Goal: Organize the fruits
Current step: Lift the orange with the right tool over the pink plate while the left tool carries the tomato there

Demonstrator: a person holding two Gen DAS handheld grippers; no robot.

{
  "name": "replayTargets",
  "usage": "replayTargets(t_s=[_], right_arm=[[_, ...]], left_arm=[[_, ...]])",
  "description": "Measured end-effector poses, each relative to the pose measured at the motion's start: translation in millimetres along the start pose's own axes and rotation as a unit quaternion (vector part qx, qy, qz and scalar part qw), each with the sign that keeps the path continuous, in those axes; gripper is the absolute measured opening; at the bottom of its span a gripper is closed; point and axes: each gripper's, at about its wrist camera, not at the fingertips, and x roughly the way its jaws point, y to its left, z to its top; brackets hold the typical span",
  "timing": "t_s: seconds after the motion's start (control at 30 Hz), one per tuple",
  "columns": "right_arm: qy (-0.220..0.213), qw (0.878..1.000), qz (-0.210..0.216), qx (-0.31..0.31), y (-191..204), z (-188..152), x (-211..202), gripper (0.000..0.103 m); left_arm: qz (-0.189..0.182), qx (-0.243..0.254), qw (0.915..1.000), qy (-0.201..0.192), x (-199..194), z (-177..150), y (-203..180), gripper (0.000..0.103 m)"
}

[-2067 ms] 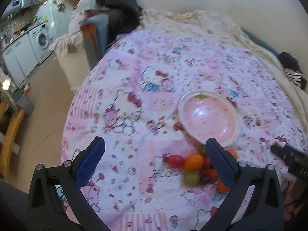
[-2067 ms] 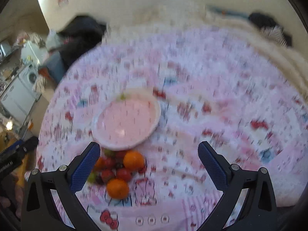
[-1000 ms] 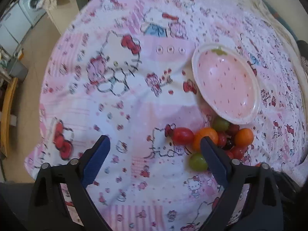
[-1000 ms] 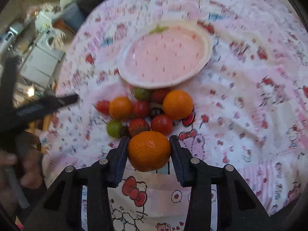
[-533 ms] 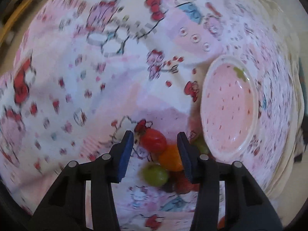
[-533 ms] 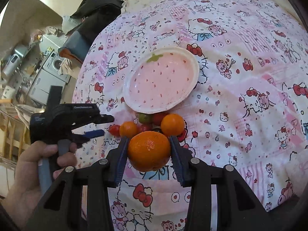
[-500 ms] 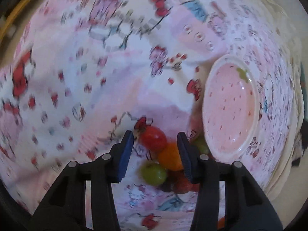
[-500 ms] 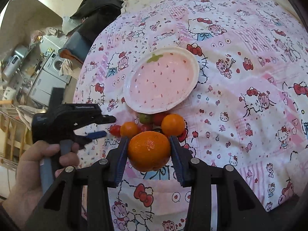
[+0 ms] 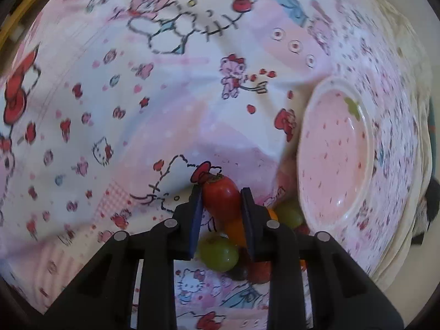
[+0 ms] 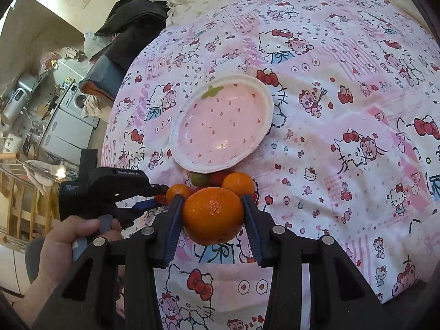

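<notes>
Fruit pile: small round fruits, red, orange and green, lie clustered on the pink-and-white cartoon-cat bedspread (image 10: 343, 110), just below the near rim of the plate.
Red tomato: an oblong red cherry tomato (image 9: 221, 198) sits at the pile's outer edge, between the blue pads of the left gripper (image 9: 222, 214). A second ago it lay free on the cloth.
Left gripper: jaws closing, now narrow, both pads against the tomato's sides; a second ago they stood wide apart and well above the pile. Seen from the right wrist view (image 10: 158, 195), its tips reach into the pile's left side, a bare hand (image 10: 68, 242) squeezing the handle.
Neighbours: a green grape (image 9: 218, 253) and a small orange fruit (image 9: 236, 229) lie just behind the tomato, touching it or nearly so.
Large orange: a round glossy mandarin (image 10: 213, 214) is clamped in the right gripper (image 10: 213, 220), lifted clear of the cloth; grip unchanged from a second ago.
Plate: pale pink strawberry-shaped dish with white rim (image 10: 264, 93) (image 9: 368, 126), nothing in it, same spot as before.
</notes>
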Motion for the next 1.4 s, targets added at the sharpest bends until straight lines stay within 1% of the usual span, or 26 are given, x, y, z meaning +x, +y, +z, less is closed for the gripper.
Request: replayTargets(t_s=[0.07, 0.2, 0.27, 0.3, 0.33, 0.37, 0.4, 0.5, 0.6, 0.73, 0.9, 1.0, 1.13, 1.3, 1.4], right_arm=[[-0.002, 1.0, -0.004, 0.001, -0.8, 0.4, -0.8, 0.044], [-0.006, 1.0, -0.011, 0.004, -2.3, 1.3, -1.8, 0.044], [-0.009, 1.0, -0.013, 0.004, -2.4, 1.9, -2.8, 0.044], [-0.01, 1.0, -0.014, 0.003, -2.1, 2.2, -3.6, 0.044], [-0.012, 1.0, -0.014, 0.002, -1.4, 2.6, -4.4, 0.044], [-0.014, 1.0, -0.015, -0.001, -0.3, 3.0, -4.7, 0.044], [-0.013, 1.0, -0.014, -0.005, 1.3, 3.3, -4.6, 0.044], [-0.014, 1.0, -0.015, -0.021, 8.2, 7.8, -3.9, 0.044], [-0.02, 0.999, -0.025, -0.038, 13.7, 16.9, -3.8, 0.044], [-0.023, 0.999, -0.023, -0.039, 10.3, 33.7, -2.3, 0.044], [-0.018, 0.999, -0.014, -0.026, -1.0, 62.1, 5.0, 0.044], [-0.014, 0.999, -0.019, -0.035, -3.5, 78.9, 14.8, 0.044], [-0.001, 0.999, -0.015, -0.034, -10.0, 100.6, 34.2, 0.044], [0.015, 0.999, -0.014, -0.034, -18.4, 123.9, 64.8, 0.044], [0.026, 0.999, -0.015, -0.03, -24.7, 134.6, 85.2, 0.044]], left_arm=[[0.006, 0.026, 0.9996, -0.009, -6.4, 1.3, -1.6, 0.023], [0.01, 0.088, 0.9957, -0.028, -23.7, 0.5, -1.9, 0.022], [0.016, 0.137, 0.9896, -0.042, -33.0, -4.2, -7.9, 0.023], [0.023, 0.167, 0.9842, -0.053, -39.3, -8.0, -12.2, 0.022], [0.025, 0.187, 0.9803, -0.059, -45.9, -10.1, -9.3, 0.023], [0.028, 0.202, 0.9768, -0.064, -50.1, -11.3, -10.7, 0.023], [0.033, 0.224, 0.9713, -0.074, -56.4, -12.9, -14.3, 0.022], [0.029, 0.262, 0.9604, -0.09, -71.5, -12.4, -21.6, 0.023], [0.025, 0.286, 0.9527, -0.099, -83.4, -9.2, -29.5, 0.023], [0.023, 0.321, 0.9403, -0.11, -92.2, -6.5, -43.0, 0.023], [0.019, 0.342, 0.9323, -0.118, -90.7, 3.0, -67.5, 0.023], [0.017, 0.351, 0.9295, -0.111, -80.2, 13.0, -85.7, 0.023], [0.014, 0.361, 0.9272, -0.101, -62.9, 25.9, -107.6, 0.023], [0.016, 0.391, 0.915, -0.099, -36.1, 34.7, -136.3, 0.023], [0.029, 0.403, 0.9099, -0.093, -17.4, 39.0, -145.4, 0.023]])
